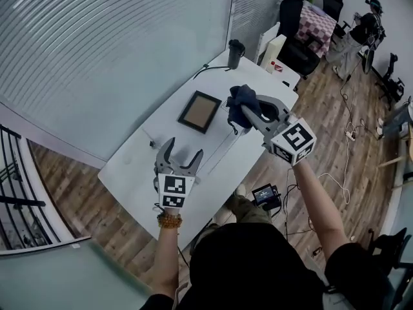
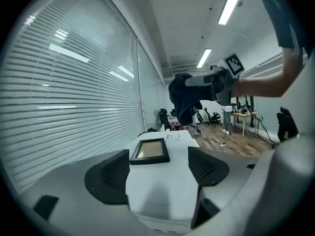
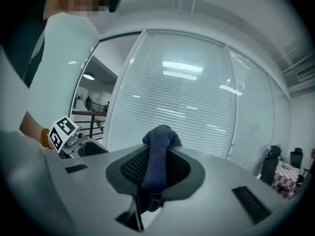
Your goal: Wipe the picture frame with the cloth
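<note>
A dark-framed picture frame point(image 1: 199, 111) lies flat on the white table point(image 1: 142, 163); in the left gripper view the frame point(image 2: 149, 150) lies ahead of the jaws. My left gripper point(image 1: 179, 155) stands open over the table's near end, short of the frame, with nothing between its fingers. My right gripper point(image 1: 244, 110) is shut on a dark blue cloth point(image 1: 241, 102) and hangs above the table to the right of the frame. The cloth point(image 3: 157, 154) shows pinched between the right jaws, and bunched on the raised gripper as the cloth point(image 2: 187, 98) in the left gripper view.
A dark cup point(image 1: 235, 52) and a black cable point(image 1: 208, 69) sit at the table's far end. A thin rod-like item point(image 1: 221, 151) lies on the table near the right edge. Chairs point(image 1: 293, 18) and another person point(image 1: 359, 34) are further back on the wooden floor.
</note>
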`<state>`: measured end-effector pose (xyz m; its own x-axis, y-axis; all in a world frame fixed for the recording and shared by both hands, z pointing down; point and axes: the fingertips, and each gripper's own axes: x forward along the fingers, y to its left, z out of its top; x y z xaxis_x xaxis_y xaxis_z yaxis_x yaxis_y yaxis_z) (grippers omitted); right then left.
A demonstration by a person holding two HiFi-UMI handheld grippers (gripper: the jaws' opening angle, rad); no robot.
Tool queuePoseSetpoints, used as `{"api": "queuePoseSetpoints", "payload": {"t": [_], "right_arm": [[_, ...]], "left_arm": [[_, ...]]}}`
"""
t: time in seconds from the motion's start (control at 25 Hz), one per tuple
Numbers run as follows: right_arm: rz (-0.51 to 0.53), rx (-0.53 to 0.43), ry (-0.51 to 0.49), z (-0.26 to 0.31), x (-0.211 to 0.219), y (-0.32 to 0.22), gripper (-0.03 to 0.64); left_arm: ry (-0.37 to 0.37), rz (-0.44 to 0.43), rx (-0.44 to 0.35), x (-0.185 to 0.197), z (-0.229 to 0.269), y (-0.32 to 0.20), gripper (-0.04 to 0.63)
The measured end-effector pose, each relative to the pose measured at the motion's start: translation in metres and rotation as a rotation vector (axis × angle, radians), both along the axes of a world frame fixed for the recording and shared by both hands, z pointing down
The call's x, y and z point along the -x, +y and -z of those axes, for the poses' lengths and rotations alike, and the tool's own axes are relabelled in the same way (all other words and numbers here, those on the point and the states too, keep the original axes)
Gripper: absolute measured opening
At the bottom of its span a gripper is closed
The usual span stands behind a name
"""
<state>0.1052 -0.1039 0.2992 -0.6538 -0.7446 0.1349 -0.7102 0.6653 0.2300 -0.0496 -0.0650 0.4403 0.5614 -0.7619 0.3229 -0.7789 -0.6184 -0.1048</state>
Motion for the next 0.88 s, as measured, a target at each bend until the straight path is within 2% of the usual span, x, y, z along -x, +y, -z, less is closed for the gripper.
{"api": "queuePoseSetpoints", "payload": {"t": [0.2,0.32,0.44,0.52,0.64,0.76,0.88], "right_arm": [[0.089,0.214,0.141,-0.078,0.038,-0.089,0.049],[0.084,0.372,0.237,-0.140,0.040,-0.125,0.049],[0.076,0.453,0.313,-0.187,0.035,-0.137,0.049],[0.093,0.462,0.300,-0.193,0.035,-0.139,0.049],[0.109,0.448,0.316,-0.190,0.036,-0.141,0.049],[0.084,0.396,0.371,-0.191,0.040,-0.136,0.048],[0.074,0.354,0.468,-0.194,0.045,-0.126,0.046]], "left_arm": [[-0.082,-0.012,0.105,-0.013,-0.024,-0.049,0.401],[-0.114,-0.024,0.207,-0.021,-0.045,-0.068,0.425],[-0.191,-0.021,0.268,-0.022,-0.061,-0.070,0.440],[-0.218,-0.010,0.287,-0.020,-0.062,-0.073,0.440],[-0.219,0.000,0.304,-0.018,-0.062,-0.082,0.443],[-0.221,-0.002,0.309,-0.017,-0.064,-0.087,0.445],[-0.222,-0.004,0.313,-0.019,-0.065,-0.086,0.446]]}}
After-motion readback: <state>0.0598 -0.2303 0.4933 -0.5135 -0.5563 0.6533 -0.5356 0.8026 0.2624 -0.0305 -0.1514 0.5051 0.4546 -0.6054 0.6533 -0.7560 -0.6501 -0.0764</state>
